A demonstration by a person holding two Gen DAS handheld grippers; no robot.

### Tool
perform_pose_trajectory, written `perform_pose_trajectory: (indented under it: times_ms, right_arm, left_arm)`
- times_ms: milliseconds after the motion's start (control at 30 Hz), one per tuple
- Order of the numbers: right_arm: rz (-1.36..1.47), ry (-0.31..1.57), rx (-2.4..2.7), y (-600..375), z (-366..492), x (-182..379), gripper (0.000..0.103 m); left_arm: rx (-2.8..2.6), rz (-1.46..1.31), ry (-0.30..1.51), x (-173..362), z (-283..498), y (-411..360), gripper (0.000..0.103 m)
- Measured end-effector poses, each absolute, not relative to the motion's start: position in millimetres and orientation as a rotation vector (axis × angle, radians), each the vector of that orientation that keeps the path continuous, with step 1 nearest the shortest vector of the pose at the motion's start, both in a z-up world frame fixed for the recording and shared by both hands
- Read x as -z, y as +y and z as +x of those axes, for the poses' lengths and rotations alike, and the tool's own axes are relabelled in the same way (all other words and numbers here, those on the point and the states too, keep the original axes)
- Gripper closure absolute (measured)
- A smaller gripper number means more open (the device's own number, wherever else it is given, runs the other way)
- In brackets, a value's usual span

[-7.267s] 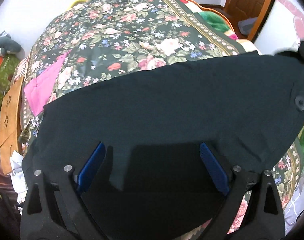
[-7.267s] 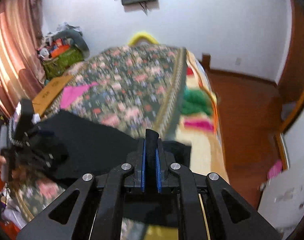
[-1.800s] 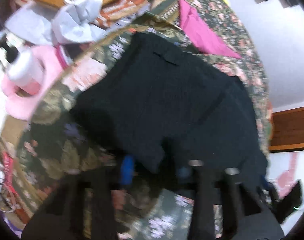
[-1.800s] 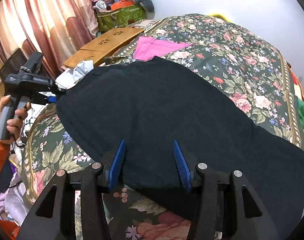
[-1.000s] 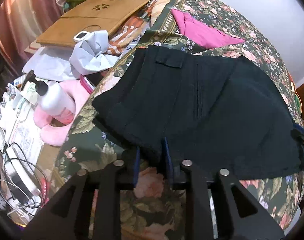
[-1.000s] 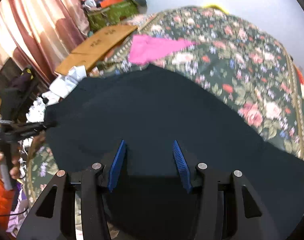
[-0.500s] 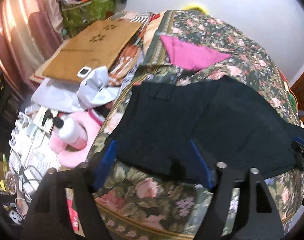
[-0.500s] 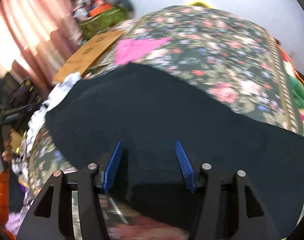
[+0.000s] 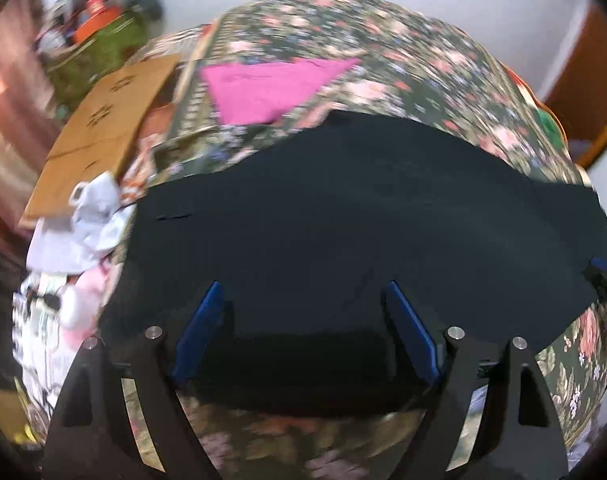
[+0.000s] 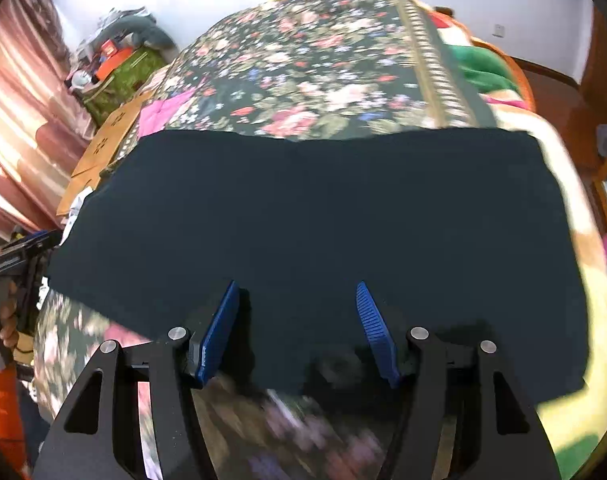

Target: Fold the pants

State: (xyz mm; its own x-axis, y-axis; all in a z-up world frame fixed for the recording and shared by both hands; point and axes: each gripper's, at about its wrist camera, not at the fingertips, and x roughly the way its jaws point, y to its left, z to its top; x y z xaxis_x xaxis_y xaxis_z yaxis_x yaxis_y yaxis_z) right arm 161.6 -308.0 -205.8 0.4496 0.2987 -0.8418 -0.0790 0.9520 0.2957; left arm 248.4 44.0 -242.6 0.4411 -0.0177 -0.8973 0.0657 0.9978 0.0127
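Black pants (image 9: pixel 343 216) lie spread flat across the near part of a floral bed cover (image 9: pixel 383 52); they also fill the middle of the right wrist view (image 10: pixel 323 208). My left gripper (image 9: pixel 303 320) is open and empty, its blue pads just above the pants' near edge. My right gripper (image 10: pixel 297 316) is open and empty over the near edge of the pants. The right gripper's tip (image 9: pixel 603 276) shows at the pants' right end. The left gripper (image 10: pixel 15 256) shows at their left end.
A pink cloth (image 9: pixel 271 88) lies on the cover beyond the pants. A brown board (image 9: pixel 103 128), white cloth (image 9: pixel 79 220) and clutter sit left of the bed. Curtains (image 10: pixel 19 92) hang at the left. A green and striped blanket (image 10: pixel 487 68) lies at the bed's right.
The left gripper let go of the pants' edge, opened wide and swung to face across the bed. The right gripper stayed open and shifted its view rightward. The pants now lie flat.
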Motion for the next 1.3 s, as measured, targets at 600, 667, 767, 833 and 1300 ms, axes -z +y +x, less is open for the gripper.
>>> perform_pose_trajectory:
  times_ms: [600, 667, 767, 833, 1300]
  right_arm:
    - [0.611, 0.990, -0.093, -382, 103, 209, 0.045]
    - [0.628, 0.978, -0.093, -385, 111, 214, 0.045]
    - [0.640, 0.961, -0.084, -389, 124, 218, 0.045]
    - [0.633, 0.957, -0.088, -392, 132, 219, 0.045]
    - [0.518, 0.855, -0.002, -423, 157, 198, 0.097]
  left_arm:
    - [0.349, 0.229, 1.131, 253, 278, -104, 0.011]
    - [0.368, 0.240, 1.138, 255, 281, -116, 0.011]
    - [0.399, 0.199, 1.175, 259, 286, -126, 0.011]
    - [0.406, 0.180, 1.187, 260, 289, -131, 0.010]
    - [0.403, 0.134, 1.111, 233, 294, -148, 0.010]
